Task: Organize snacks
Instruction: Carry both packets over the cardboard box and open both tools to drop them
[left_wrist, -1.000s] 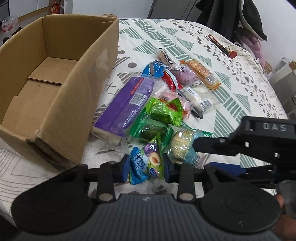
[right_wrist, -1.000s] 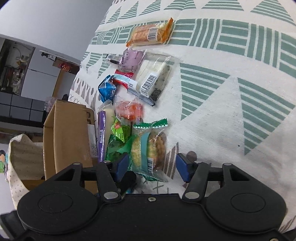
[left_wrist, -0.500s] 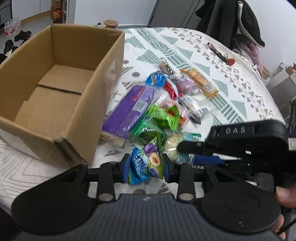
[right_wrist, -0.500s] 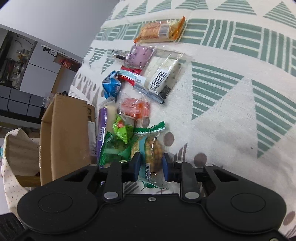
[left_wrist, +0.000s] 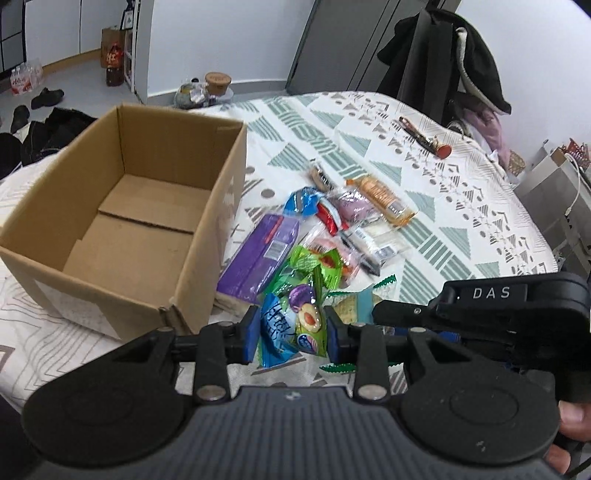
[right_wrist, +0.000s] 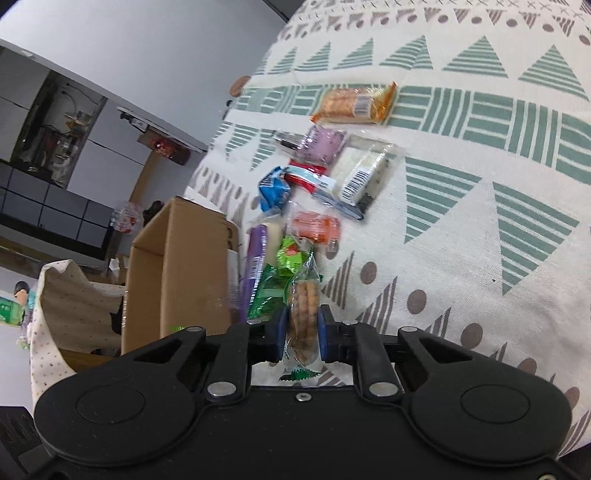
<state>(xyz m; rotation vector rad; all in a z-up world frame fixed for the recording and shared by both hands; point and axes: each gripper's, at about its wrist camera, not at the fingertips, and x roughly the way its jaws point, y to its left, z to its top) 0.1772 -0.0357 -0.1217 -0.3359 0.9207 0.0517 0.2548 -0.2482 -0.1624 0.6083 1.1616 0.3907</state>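
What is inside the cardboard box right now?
Nothing: the cardboard box shows only its bare bottom flaps. The near wall hides the strip of floor just behind it. Each hand-held gripper, left and right, holds a snack outside it.

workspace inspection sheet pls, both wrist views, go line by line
Surface: round table under a patterned tablecloth, cream with green triangles.
Job's things: open cardboard box, nothing seen inside; snack pile beside it, including a purple pack and an orange cracker pack.
Clutter: a dark tool with a red end at the far side of the table.
Grippers: left gripper shut on a blue plum snack; right gripper shut on a biscuit pack.
Cables: a white cable off the table at right.
Surroundings: dark coat hanging behind the table; shoes on the floor; spotted cloth bag beyond the box.
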